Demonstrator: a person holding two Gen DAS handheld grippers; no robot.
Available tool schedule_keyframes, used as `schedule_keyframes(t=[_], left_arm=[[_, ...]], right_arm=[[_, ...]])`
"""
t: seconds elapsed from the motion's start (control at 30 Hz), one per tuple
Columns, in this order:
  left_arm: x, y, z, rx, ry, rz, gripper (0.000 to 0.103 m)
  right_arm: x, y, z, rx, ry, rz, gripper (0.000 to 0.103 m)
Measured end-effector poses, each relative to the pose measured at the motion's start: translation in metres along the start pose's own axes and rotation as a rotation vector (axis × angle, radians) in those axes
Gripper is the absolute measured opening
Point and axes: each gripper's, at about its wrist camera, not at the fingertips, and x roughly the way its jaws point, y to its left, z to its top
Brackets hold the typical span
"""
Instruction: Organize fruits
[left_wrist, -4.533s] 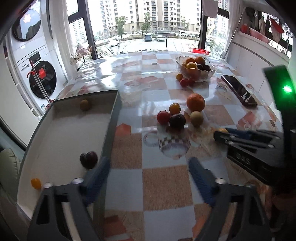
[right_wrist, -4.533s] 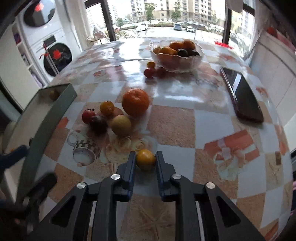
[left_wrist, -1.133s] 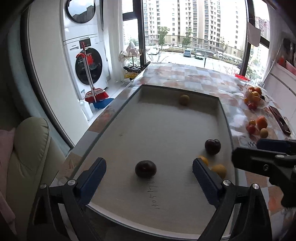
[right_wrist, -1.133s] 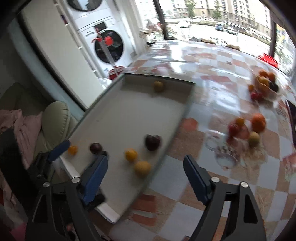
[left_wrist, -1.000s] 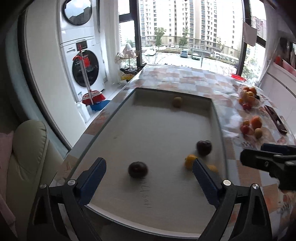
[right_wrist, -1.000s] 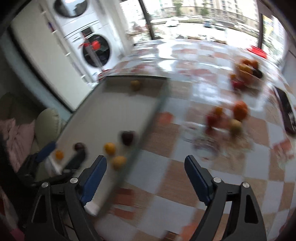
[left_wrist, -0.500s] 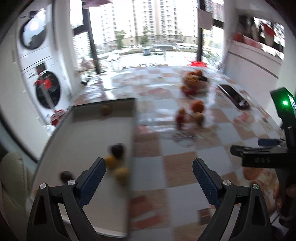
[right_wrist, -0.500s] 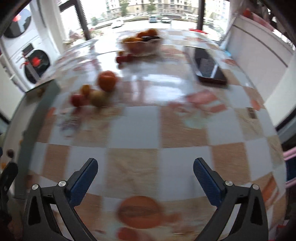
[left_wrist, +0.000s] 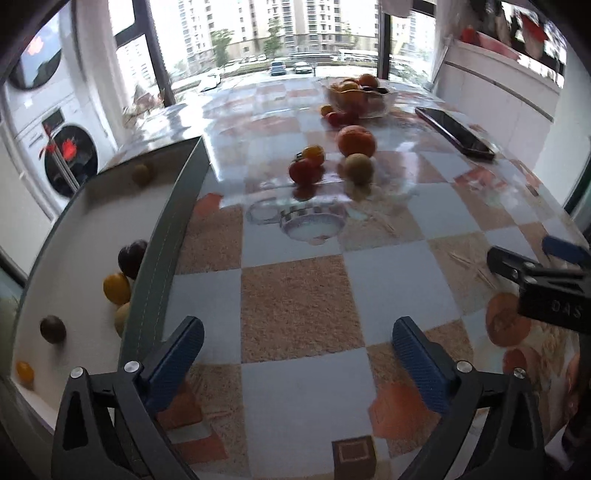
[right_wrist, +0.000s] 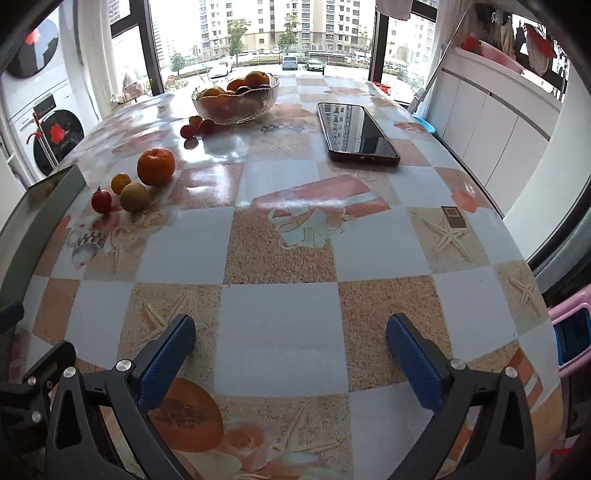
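A large orange (left_wrist: 356, 140), a yellow-green fruit (left_wrist: 357, 167), a red tomato (left_wrist: 302, 171) and a small orange tomato (left_wrist: 313, 153) lie together mid-table. The same group shows in the right wrist view: the orange (right_wrist: 156, 166), the yellow-green fruit (right_wrist: 134, 196), the red tomato (right_wrist: 101, 201). The grey tray (left_wrist: 162, 254) at the left holds a dark plum (left_wrist: 132, 257), a yellow fruit (left_wrist: 116, 287) and several more. My left gripper (left_wrist: 295, 354) is open and empty over the table's near part. My right gripper (right_wrist: 290, 349) is open and empty, also seen at right (left_wrist: 532, 273).
A glass bowl (right_wrist: 236, 99) of fruit stands at the far side with small tomatoes (right_wrist: 195, 126) beside it. A black phone (right_wrist: 354, 129) lies at the right. Washing machines stand beyond the table's left edge. A pink stool (right_wrist: 570, 332) is at the near right.
The right gripper let the yellow fruit go into the tray and opened. Both grippers swung from over the tray back to the table's near side.
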Motion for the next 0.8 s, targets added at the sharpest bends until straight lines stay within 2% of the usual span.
schedule_keyframes(t=[0.2,0.8], left_arm=[[-0.0003,-0.004,-0.0068,0.005,-0.057,0.012,0.103],[0.0005,-0.0038,-0.0072,0.004,-0.06,0.012,0.103]], right_arm=[[-0.0013,-0.0005,-0.0009,0.0,-0.001,-0.001,0.103],[-0.003,-0.0009,-0.0024,0.001,-0.003,-0.001,0.103]])
